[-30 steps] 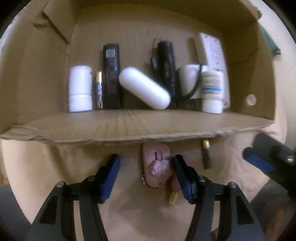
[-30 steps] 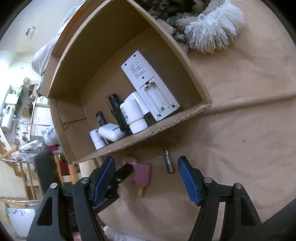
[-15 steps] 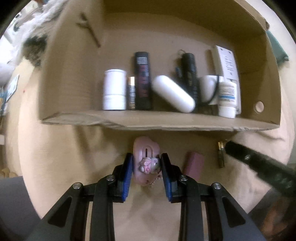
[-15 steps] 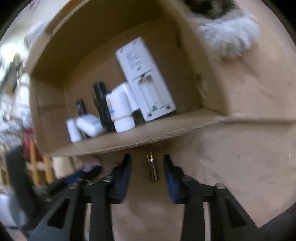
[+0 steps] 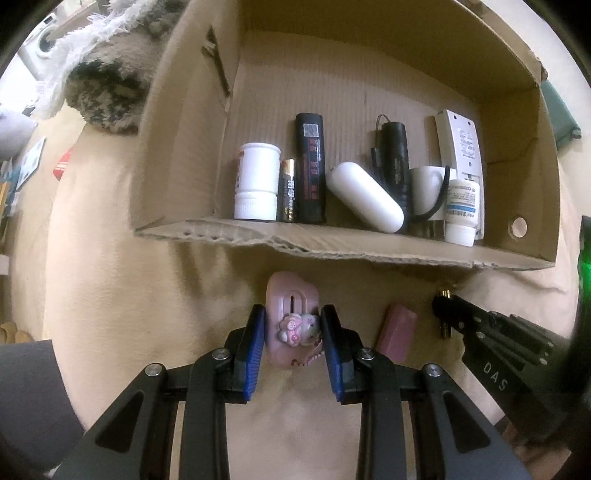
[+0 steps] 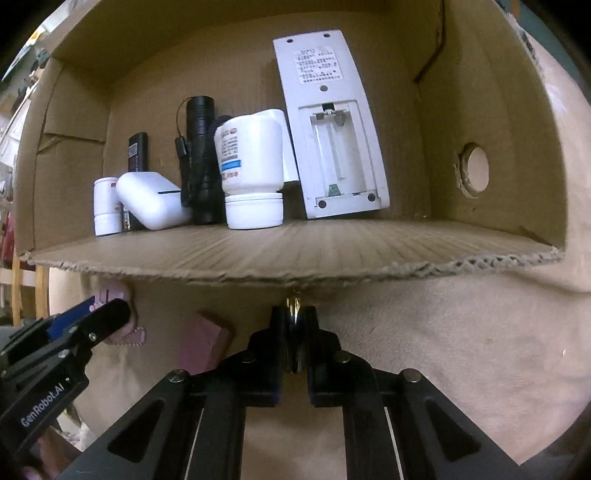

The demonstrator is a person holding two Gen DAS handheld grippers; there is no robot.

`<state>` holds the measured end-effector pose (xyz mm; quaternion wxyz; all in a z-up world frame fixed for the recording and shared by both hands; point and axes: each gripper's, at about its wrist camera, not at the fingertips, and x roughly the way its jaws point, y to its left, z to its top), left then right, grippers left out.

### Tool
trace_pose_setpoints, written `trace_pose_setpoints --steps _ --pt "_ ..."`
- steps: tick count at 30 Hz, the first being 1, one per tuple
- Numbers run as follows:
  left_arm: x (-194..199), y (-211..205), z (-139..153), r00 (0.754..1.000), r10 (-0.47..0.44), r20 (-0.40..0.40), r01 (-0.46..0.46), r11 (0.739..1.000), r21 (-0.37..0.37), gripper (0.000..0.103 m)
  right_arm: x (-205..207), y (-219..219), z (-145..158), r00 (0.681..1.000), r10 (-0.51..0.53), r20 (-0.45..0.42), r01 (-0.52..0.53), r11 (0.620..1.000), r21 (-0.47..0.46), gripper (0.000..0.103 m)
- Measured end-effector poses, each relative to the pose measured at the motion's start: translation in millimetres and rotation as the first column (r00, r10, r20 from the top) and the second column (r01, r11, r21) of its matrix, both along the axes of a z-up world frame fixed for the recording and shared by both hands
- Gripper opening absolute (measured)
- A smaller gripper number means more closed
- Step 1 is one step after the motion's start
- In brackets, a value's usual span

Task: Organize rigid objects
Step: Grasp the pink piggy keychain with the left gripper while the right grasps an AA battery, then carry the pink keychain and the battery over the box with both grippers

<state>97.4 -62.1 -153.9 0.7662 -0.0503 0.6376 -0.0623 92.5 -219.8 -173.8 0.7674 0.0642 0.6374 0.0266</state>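
Left gripper [image 5: 291, 325] jaws clamped on pink case [image 5: 286, 299]; right gripper [image 6: 294, 325] jaws on battery [image 6: 294, 308], right view only.

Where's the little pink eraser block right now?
The pink eraser block lies on the beige cloth just outside the cardboard box, between the left claw's pink case and the right claw's battery.

Shaggy rug [image 5: 107, 85] beyond box, washing machine [image 5: 46, 35].
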Motion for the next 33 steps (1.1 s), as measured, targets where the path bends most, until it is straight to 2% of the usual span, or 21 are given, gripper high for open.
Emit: trace_pose_setpoints --steps 5,10,14,17,21,24,26,33 --pt "-8 8 20 1.0 -0.008 0.028 0.008 1.0 0.004 0.027 -19 11 24 0.998 0.029 0.053 -0.029 1.0 -0.011 0.011" --pt "-24 12 59 0.993 -0.026 0.118 0.025 1.0 0.009 0.027 -43 18 80 0.975 0.069 0.21 -0.061 0.997 -0.045 0.011" --pt "-35 19 97 0.971 -0.04 0.235 0.034 0.999 0.029 0.027 -54 16 114 0.953 0.073 0.296 -0.063 0.997 -0.043 0.011" --pt "-38 25 117 0.955 -0.033 0.295 0.024 0.999 0.033 0.027 -63 12 138 0.934 0.074 0.349 -0.063 0.997 -0.042 0.011" --pt "-33 29 143 0.932 -0.03 0.361 0.015 0.999 0.043 0.027 -63 5 154 0.913 0.103 0.394 -0.088 0.995 -0.056 0.011" --pt "-27 31 149 0.92 -0.034 0.391 0.014 0.998 0.055 0.027 -53 2 163 0.902 0.12 0.414 -0.102 0.993 -0.065 0.011" --pt "-21 30 152 0.916 -0.035 0.399 0.014 0.998 0.053 0.027 -51 2 173 0.896 0.121 0.426 -0.103 0.992 -0.066 0.011" --pt "11 23 166 0.901 -0.037 0.432 0.021 0.999 0.043 0.027 -21 3 180 0.886 0.128 0.446 -0.109 0.992 -0.069 0.011"
